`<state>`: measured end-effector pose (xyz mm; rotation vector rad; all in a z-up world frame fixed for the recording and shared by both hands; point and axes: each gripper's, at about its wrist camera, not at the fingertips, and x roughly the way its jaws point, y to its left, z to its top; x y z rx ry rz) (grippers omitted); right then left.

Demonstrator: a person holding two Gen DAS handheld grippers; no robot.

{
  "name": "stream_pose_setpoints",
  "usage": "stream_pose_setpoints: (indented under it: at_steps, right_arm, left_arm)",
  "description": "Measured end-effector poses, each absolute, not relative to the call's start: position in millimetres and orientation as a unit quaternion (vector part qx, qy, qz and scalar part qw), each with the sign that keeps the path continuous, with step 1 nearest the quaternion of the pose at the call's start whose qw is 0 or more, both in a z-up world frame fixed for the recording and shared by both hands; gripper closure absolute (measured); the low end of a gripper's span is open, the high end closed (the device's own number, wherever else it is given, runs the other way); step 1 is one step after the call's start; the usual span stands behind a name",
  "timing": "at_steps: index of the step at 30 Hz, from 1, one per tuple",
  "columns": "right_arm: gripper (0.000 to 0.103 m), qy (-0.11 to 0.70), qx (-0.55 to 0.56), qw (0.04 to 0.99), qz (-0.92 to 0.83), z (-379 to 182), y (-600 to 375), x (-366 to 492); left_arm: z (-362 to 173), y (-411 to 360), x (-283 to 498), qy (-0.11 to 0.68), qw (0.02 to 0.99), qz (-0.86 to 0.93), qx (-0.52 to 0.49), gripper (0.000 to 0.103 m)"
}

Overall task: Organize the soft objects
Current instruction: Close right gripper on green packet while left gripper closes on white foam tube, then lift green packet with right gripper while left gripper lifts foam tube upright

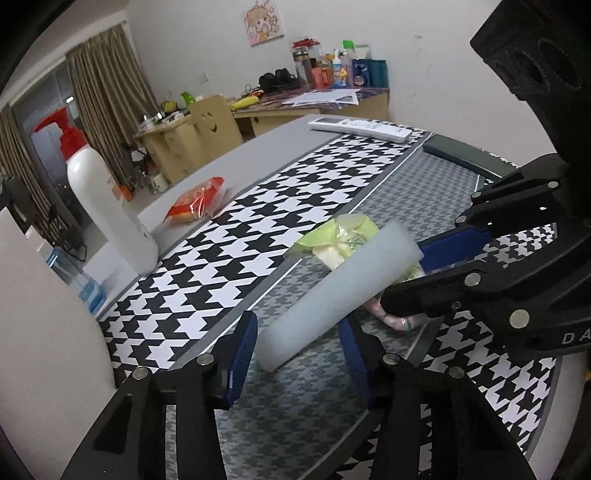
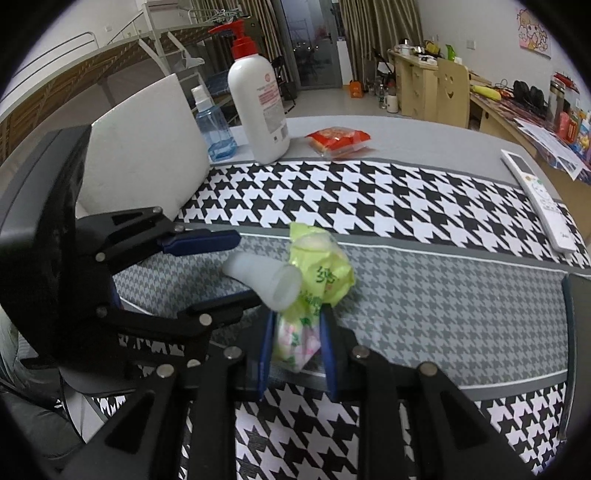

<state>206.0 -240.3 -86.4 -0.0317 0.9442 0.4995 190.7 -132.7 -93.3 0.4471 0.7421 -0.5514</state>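
Over the houndstooth worktop [image 2: 424, 295], the right gripper [image 2: 297, 349] pinches a green-and-pink tissue pack [image 2: 295, 341], while the left gripper [image 1: 299, 350], its pads apart, straddles a pale translucent tube [image 1: 332, 291] without pressing it.

A black-and-white houndstooth cloth [image 2: 369, 206] with a grey band, a white bottle [image 2: 258, 107] with a red pump, a yellow-green packet [image 2: 321, 269], a red packet [image 2: 338, 138], blue-padded black tools [image 2: 297, 354].

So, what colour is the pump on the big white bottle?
Red. The pump on the white bottle shows best in the right wrist view.
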Motion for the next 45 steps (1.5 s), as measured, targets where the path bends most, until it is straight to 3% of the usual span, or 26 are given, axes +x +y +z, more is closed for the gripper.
stream_pose_setpoints:
  at_steps: [7, 9, 12, 45]
  right_arm:
    - [0.075, 0.449, -0.015, 0.860, 0.241, -86.6, -240.1, 206.3]
    - [0.075, 0.448, -0.015, 0.861, 0.239, -86.2, -240.7, 205.7]
    - [0.075, 0.447, -0.012, 0.862, 0.237, -84.3, -241.7, 204.0]
    - [0.075, 0.387, -0.010, 0.899, 0.205, -50.1, -208.1, 165.1]
  left_arm:
    - [-95.5, -136.5, 192.8, 0.362, 0.866, -0.268, 0.216, 0.077]
    - [-94.9, -137.0, 192.6, 0.365, 0.865, -0.269, 0.215, 0.088]
    - [-92.1, -136.6, 190.5, 0.363, 0.867, -0.269, 0.211, 0.093]
    - [-43.5, -69.6, 145.9, 0.336, 0.912, -0.217, 0.090, 0.093]
